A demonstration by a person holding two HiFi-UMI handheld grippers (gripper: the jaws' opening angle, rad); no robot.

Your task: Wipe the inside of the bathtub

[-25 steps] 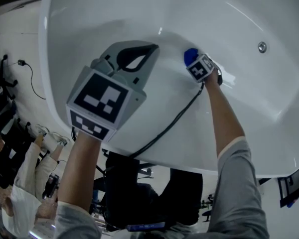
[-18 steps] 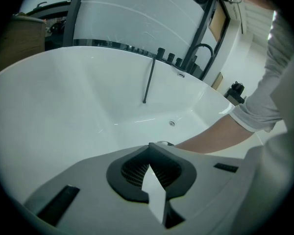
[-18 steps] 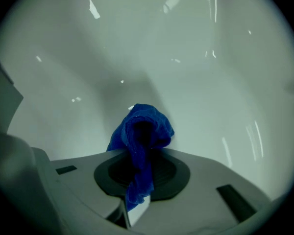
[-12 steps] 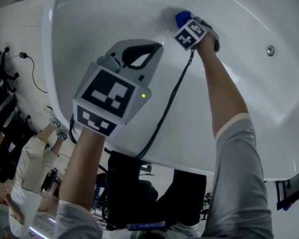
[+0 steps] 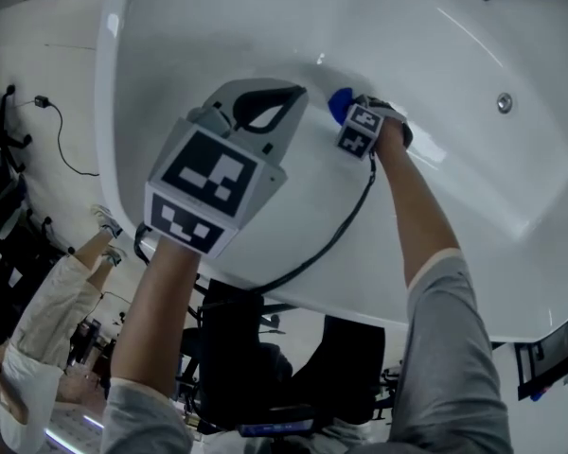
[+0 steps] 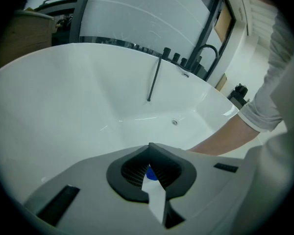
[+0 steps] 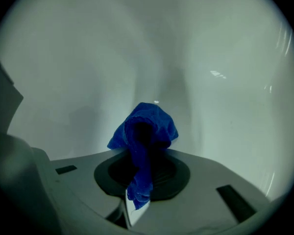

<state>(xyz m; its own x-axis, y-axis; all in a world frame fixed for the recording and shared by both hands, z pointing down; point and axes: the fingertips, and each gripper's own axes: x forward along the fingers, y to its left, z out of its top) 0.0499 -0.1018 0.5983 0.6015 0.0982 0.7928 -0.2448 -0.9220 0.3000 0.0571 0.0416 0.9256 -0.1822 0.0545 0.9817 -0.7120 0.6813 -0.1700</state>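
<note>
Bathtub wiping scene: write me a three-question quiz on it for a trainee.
1. True or false: the left tool holds the blue cloth.
2. The right tool points at: A) the bathtub inner wall; B) the floor; C) a faucet.
3. Fill in: the left tool's jaws are ___.

Key: 1 false, the right tool grips it; 2 A; 3 shut.
</note>
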